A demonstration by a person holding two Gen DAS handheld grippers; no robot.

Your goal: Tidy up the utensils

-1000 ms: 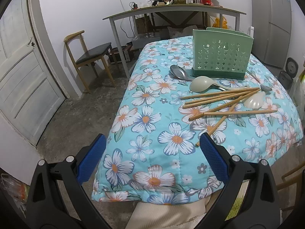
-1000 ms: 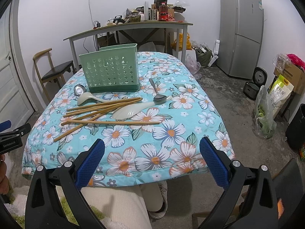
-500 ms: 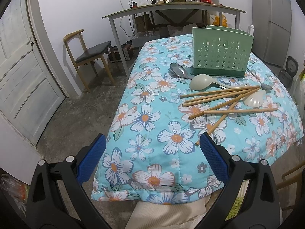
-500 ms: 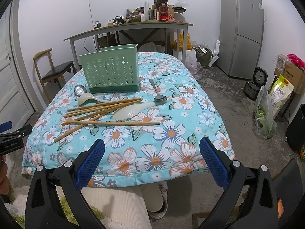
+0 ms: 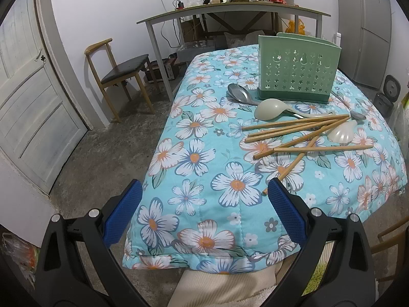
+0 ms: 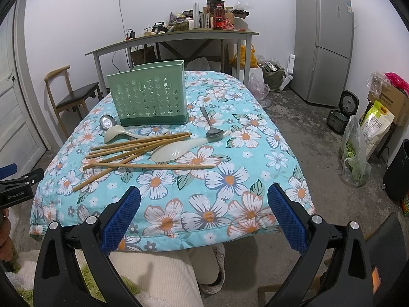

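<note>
Left wrist view first: the left gripper (image 5: 204,199) hangs over the near edge of the table with its jaws spread wide and nothing between them, and the blue pads (image 5: 286,212) have a fine mesh-like grip texture on black plastic arms. Under it is a puffy quilted cover (image 5: 204,158), turquoise with big white and orange flowers. Farther back stands a mint-green plastic utensil holder (image 5: 297,74), boxy, upright, its front wall punched with little stars and moons. Just in front of it lie a shiny metal spoon (image 5: 239,94) and a pale matte ladle (image 5: 272,108), its handle running under a loose criss-crossed pile of bamboo chopsticks (image 5: 301,134). A cream shell-shaped rice paddle (image 5: 341,133) sits at the right end of that pile. A wooden chair (image 5: 120,74) with a dark seat pad stands by the white panelled door (image 5: 33,102). Right wrist view: the right gripper (image 6: 204,199) is also wide open and empty, near the table's front edge, well short of the utensils. Same holder here (image 6: 150,97), and I count about 6 chopsticks (image 6: 143,151) fanned out flat on the cover, none in the holder. The paddle (image 6: 176,149) lies with its handle touching a 2nd metal spoon (image 6: 213,130), to the right of the holder. A tall grey fridge (image 6: 323,43) stands against the back wall, and a cluttered side table (image 6: 179,38) behind the holder.
</note>
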